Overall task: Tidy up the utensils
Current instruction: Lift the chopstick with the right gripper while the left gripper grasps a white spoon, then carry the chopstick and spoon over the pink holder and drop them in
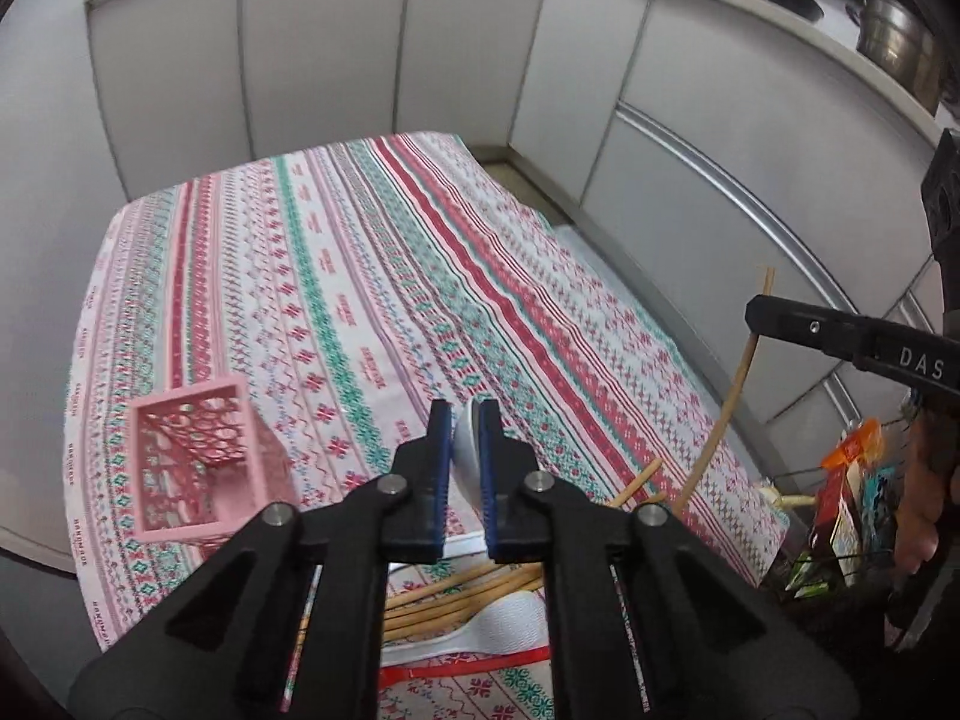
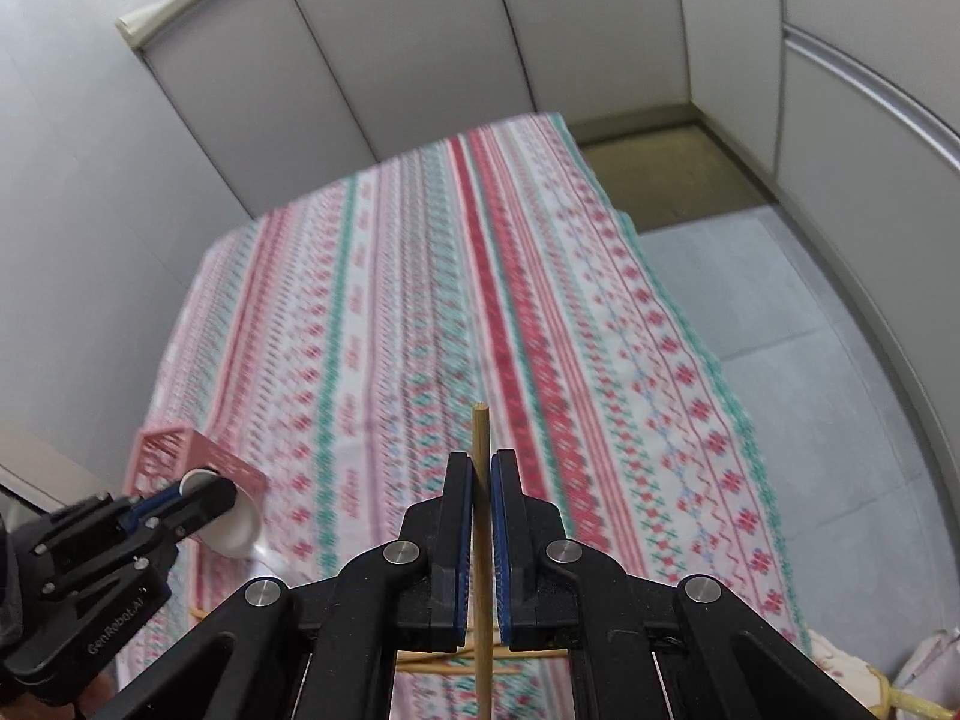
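My left gripper (image 1: 465, 420) is shut on a white plastic spoon (image 1: 467, 450) and holds it above the patterned tablecloth (image 1: 336, 276). It also shows in the right wrist view (image 2: 192, 489) with the spoon (image 2: 237, 531), just in front of the pink lattice basket (image 2: 180, 450). The pink basket (image 1: 198, 456) stands on the cloth left of my left gripper. My right gripper (image 2: 479, 468) is shut on a wooden chopstick (image 2: 480, 438) that stands upright between the pads. Its finger (image 1: 840, 336) and the chopstick (image 1: 729, 408) show at the right of the left wrist view.
Several wooden chopsticks (image 1: 456, 597) and another white spoon (image 1: 510, 621) lie on the cloth under my left gripper. Grey cabinet doors (image 1: 324, 60) stand behind the table. The floor (image 2: 780, 312) is to the right. Packets and clutter (image 1: 852, 498) sit at the table's right end.
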Demonstrator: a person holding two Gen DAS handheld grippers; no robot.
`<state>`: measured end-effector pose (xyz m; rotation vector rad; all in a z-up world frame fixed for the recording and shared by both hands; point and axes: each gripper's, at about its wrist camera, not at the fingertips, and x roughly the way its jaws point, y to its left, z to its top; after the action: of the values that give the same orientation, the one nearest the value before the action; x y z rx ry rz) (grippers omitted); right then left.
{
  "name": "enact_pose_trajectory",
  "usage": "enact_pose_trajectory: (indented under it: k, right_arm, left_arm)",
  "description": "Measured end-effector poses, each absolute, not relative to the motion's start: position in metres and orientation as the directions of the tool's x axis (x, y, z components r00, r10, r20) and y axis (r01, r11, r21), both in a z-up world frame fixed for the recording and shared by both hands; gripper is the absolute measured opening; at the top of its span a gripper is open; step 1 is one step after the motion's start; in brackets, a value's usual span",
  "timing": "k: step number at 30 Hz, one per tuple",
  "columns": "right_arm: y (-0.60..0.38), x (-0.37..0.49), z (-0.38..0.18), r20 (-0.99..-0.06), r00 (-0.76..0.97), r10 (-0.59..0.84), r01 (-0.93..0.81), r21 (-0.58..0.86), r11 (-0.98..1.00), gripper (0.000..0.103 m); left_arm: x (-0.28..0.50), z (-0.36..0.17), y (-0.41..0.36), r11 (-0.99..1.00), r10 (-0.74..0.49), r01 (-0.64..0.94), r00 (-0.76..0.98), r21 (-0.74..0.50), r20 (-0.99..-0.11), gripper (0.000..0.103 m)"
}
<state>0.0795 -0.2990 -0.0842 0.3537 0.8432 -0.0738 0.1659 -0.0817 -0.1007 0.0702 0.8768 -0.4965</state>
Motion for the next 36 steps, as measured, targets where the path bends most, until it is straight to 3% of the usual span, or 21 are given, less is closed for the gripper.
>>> enact_pose_trajectory:
  k: [9,16,27,36]
  right_arm:
    - [-0.271,0.077,-0.038,-0.614,0.785,0.082,0.142,0.307,0.941,0.004]
    - [-0.248,0.076,0.003,-0.491,0.866,0.098,0.077,0.325,0.943,0.004]
    - [-0.197,0.108,0.018,-0.415,0.88,0.23,-0.061,0.383,0.922,0.005]
    - [-0.165,0.142,-0.008,-0.467,0.837,0.287,-0.121,0.354,0.927,0.005]
  left_arm:
    - [0.136,-0.036,-0.046,0.929,-0.299,0.371,0.74,-0.006,-0.602,0.01]
    - [0.123,-0.001,-0.013,0.965,-0.147,0.23,0.868,0.122,-0.473,0.01]
    - [0.151,-0.027,0.012,0.978,-0.026,0.128,0.86,0.167,-0.509,0.01]
    - [0.179,-0.059,0.015,0.971,-0.014,0.149,0.817,0.188,-0.576,0.01]
